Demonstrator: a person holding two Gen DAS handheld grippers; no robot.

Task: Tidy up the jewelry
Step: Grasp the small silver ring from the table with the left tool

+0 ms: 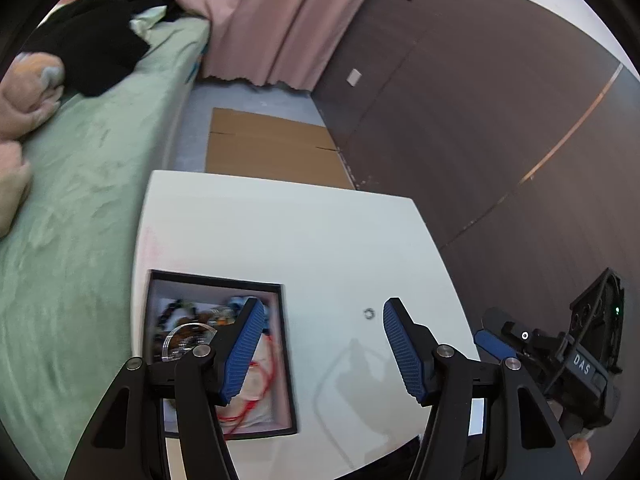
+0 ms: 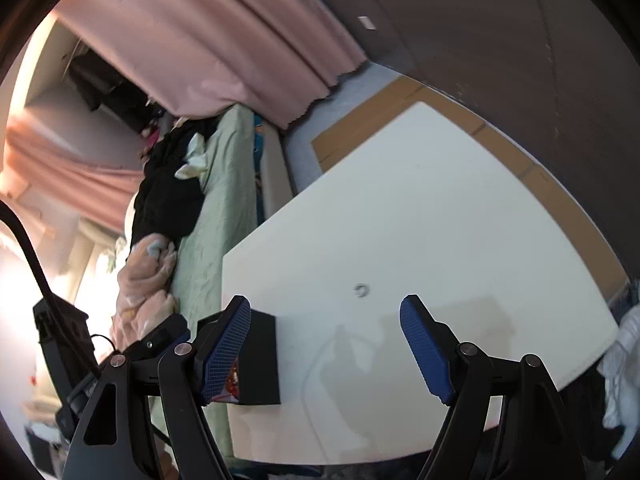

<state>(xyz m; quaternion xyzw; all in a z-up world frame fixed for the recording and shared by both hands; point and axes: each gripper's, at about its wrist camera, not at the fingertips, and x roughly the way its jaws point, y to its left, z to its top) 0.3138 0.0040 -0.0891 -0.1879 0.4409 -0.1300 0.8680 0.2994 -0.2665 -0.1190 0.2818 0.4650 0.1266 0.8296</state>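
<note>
A small silver ring lies alone on the white table; it also shows in the right wrist view. A black jewelry box stands open at the table's left, holding beads, a clear round piece and red cord. In the right wrist view the box shows its dark side. My left gripper is open and empty above the table, between box and ring. My right gripper is open and empty, just short of the ring; it also shows in the left wrist view at the table's right edge.
A green bed with black clothes and a pink blanket runs along the table's left. A pink curtain, a cardboard sheet on the floor and a dark wall lie beyond.
</note>
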